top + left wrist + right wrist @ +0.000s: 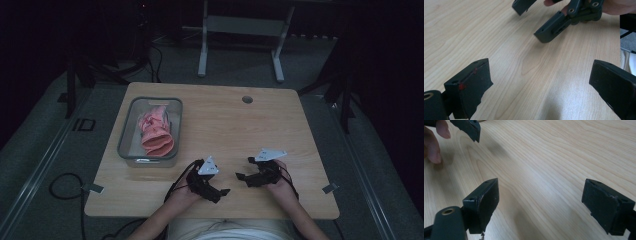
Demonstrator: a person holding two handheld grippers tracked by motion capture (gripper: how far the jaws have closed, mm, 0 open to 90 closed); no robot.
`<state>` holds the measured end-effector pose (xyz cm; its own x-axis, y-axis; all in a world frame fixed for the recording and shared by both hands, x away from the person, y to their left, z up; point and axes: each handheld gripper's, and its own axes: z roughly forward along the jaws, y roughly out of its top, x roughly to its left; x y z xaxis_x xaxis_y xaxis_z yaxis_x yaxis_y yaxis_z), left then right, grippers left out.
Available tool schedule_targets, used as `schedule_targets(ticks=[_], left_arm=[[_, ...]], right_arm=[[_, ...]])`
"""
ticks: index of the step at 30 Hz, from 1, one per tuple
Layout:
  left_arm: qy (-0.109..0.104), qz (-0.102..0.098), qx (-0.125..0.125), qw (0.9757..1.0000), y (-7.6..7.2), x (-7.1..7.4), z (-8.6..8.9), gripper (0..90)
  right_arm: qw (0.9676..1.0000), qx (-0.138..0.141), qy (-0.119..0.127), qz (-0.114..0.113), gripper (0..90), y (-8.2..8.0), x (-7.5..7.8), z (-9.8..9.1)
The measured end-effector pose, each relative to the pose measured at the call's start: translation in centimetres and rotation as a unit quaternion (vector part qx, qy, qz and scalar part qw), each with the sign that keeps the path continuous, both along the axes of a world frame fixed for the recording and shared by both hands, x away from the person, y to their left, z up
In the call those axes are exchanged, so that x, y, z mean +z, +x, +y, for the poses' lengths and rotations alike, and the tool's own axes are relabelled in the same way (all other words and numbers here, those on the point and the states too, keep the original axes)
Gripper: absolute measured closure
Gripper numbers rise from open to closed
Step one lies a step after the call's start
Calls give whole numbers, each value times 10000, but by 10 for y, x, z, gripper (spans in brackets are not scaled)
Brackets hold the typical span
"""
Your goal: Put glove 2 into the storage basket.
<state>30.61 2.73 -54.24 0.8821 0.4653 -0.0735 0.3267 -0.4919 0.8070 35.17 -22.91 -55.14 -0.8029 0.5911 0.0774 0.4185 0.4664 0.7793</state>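
Wooden table, left tongs spread wide, right tongs likewise, both gripping nothing

Two grippers: left, right. One bin, far left. One pink cloth inside. One table.

Bare tabletop beside bin

left gripper agape, right gripper agape
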Motion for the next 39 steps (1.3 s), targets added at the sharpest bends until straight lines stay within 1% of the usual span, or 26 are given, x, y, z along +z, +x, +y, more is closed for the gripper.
schedule_targets(ticks=[3, 6, 9, 12, 16, 17, 20, 24, 26, 28, 30, 35, 39], left_arm=[[19, -17, -11, 10000, -1, -2, 1, 36], [-12, -18, -27, 10000, -2, -4, 1, 36], [79, -79, -57, 9999, -5, -7, 0, 36], [110, -100, -77, 9999, -7, -10, 0, 35], [154, -162, -96, 9997, -10, -11, -1, 35], [143, -181, -97, 9997, -11, -12, -2, 35], [201, -215, -111, 9995, -12, -12, -2, 35], [150, -224, -121, 9996, -12, -12, -1, 35], [162, -240, -110, 9995, -12, -12, 0, 35], [123, -209, -102, 9997, -11, -12, 1, 36], [119, -223, -94, 9996, -11, -12, 2, 35], [149, -215, -105, 9996, -11, -13, 2, 35], [168, -234, -118, 9995, -12, -13, 1, 35]], right_arm=[[10000, -55, 8, -17, 143, -4, -2, -5], [10000, -94, 18, -26, 143, -5, -3, -9], [9999, -157, -4, -7, 143, -8, -6, -14], [9998, -184, -46, 41, 145, -9, -8, -18], [9996, -263, 45, -33, 144, -10, -8, -23], [9996, -263, 45, -33, 144, -10, -8, -23], [9996, -251, 6, -91, 144, -11, -8, -22], [9996, -254, -18, -95, 145, -11, -8, -21], [9996, -284, -10, -95, 145, -10, -8, -21], [9995, -307, -18, -77, 147, -10, -8, -21], [9995, -310, -22, -70, 147, -10, -8, -21], [9996, -229, -87, -117, 149, -10, -8, -20], [9997, -213, -107, -99, 150, -11, -8, -19]])
